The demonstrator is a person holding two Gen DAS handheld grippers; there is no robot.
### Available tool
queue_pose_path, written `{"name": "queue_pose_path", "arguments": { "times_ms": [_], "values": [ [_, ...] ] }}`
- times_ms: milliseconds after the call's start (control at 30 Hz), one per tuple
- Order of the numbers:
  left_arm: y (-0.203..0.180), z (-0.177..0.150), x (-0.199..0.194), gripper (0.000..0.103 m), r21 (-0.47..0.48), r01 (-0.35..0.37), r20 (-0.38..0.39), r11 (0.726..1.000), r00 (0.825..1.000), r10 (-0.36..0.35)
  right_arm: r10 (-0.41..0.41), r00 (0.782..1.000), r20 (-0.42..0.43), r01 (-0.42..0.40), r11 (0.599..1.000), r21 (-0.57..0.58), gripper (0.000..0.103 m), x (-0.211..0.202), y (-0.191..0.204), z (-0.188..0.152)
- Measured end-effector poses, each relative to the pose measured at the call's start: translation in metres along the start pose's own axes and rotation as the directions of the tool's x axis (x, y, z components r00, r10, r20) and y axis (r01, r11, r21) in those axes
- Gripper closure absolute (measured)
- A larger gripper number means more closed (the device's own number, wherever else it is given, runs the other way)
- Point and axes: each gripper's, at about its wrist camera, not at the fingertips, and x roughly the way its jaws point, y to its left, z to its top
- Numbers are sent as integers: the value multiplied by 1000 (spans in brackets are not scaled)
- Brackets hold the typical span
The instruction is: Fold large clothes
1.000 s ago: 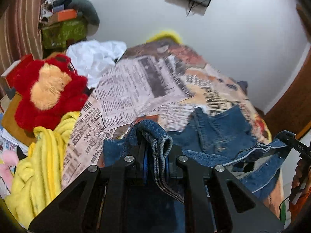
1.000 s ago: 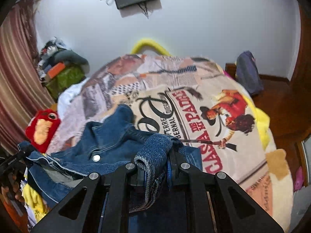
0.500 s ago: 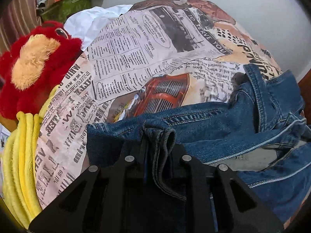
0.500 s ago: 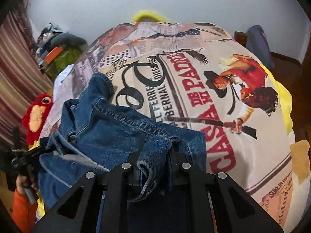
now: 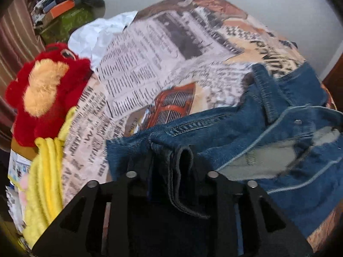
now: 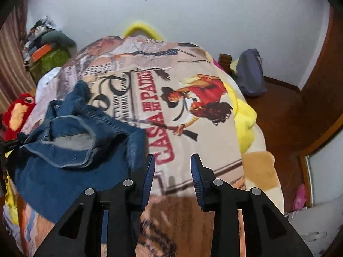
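A blue denim jacket (image 5: 268, 141) lies crumpled on the printed bedspread (image 5: 163, 68), collar and grey lining up. My left gripper (image 5: 172, 160) is shut on a bunched fold of its hem at the jacket's left end. In the right wrist view the jacket (image 6: 70, 147) lies at the left. My right gripper (image 6: 172, 160) is open and empty, just right of the jacket's edge, above the bedspread (image 6: 193, 111).
A red plush toy (image 5: 42, 90) and a yellow blanket (image 5: 42, 182) sit at the bed's left edge, white cloth (image 5: 100, 36) behind them. A clutter pile (image 6: 45, 47) stands at the back left. Right of the bed are a yellow cushion (image 6: 246, 120), wooden floor and a grey bag (image 6: 250, 75).
My right gripper has opened and let go of the denim fold, which dropped onto the bed to its left. My left gripper stays shut on its fold.
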Motion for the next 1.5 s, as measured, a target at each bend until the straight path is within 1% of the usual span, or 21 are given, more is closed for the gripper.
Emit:
{"name": "queue_pose_path", "arguments": {
  "times_ms": [33,67,133,167,200,333,467,533,600,667,767,833,933,967,1067,1133,1233,1333,1367,1433,1500],
  "values": [
    [0,1,-8,56,0,5,10,1000,1000,-5,15,1000,3,-15,1000,3,73,-4,0,-2],
    [1,2,-18,33,-4,5,34,1000,999,-5,39,999,7,-39,999,5,73,-9,4,-4],
    [3,3,-43,9,-23,-27,110,999,993,29,94,996,10,-94,996,2,73,-20,14,-8],
    [4,3,-56,8,-29,-37,157,999,987,41,115,993,8,-115,993,-2,73,-23,20,-10],
    [4,4,-66,8,-21,-43,184,999,982,46,127,992,5,-127,992,-6,73,-26,26,-11],
    [1,-2,-82,6,29,-67,189,997,980,60,164,987,-2,-164,985,-54,72,-36,57,-16],
    [-9,-27,-78,6,127,-66,145,990,988,47,207,978,-31,-209,974,-86,72,-33,81,-21],
    [-19,-45,-68,6,187,-61,108,981,993,41,233,971,-57,-238,967,-93,71,-27,93,-24],
    [-26,-56,-58,6,219,-57,84,974,996,39,250,964,-93,-260,960,-104,71,-15,107,-29],
    [-35,-67,-42,6,260,-61,51,964,997,50,243,962,-128,-258,959,-120,71,-2,119,-33],
    [-40,-70,-19,6,297,-100,22,950,995,98,221,957,-186,-250,956,-150,72,20,131,-37],
    [-34,-63,-7,6,289,-114,8,951,993,117,206,957,-204,-240,957,-165,71,32,136,-37],
    [-15,-42,9,6,224,-141,-14,964,989,148,202,961,-191,-238,953,-186,71,42,139,-28],
    [-10,-37,12,6,208,-138,-20,968,989,145,203,960,-191,-238,954,-184,72,46,140,-22],
    [6,-12,17,5,135,-68,-45,989,996,74,190,964,-187,-220,962,-160,72,58,140,-5],
    [12,5,13,5,92,-46,-25,995,998,49,183,970,-161,-204,971,-122,72,68,137,12],
    [17,28,6,5,44,-68,49,997,997,66,176,978,-110,-183,981,-58,71,78,129,33],
    [18,40,19,5,31,-82,32,996,996,81,162,985,-57,-161,987,13,71,85,121,47],
    [18,40,25,5,33,-91,18,995,996,91,143,988,-54,-142,990,27,71,89,119,50],
    [17,39,32,4,34,-95,-3,995,995,95,149,986,-75,-147,988,38,71,98,117,50],
    [17,36,28,4,24,-85,4,996,996,85,134,988,-74,-133,991,15,71,94,119,48]
  ]
}}
